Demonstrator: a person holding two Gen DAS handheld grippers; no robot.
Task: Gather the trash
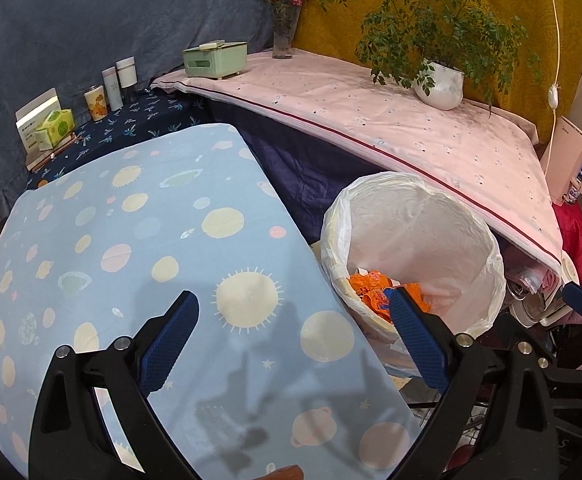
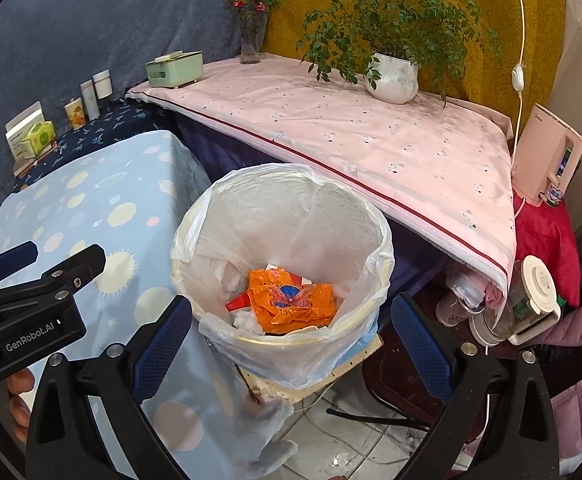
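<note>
Table (image 1: 139, 240) under a light-blue planet-print cloth stood bare of objects. Behind it, a lower surface (image 1: 131, 128) in dark-blue patterned cloth carried a tissue box (image 1: 53, 128), a printed cup (image 1: 95, 103) and two pale bottles (image 1: 119, 80) in a row. Pink-covered table (image 2: 331, 128) carried a green box (image 2: 175, 64), a glass vase of flowers (image 2: 249, 46) and a white potted plant (image 2: 391, 78). White-lined trash bin (image 2: 283, 216) stood between the tables; tiled floor (image 2: 331, 440) below
</note>
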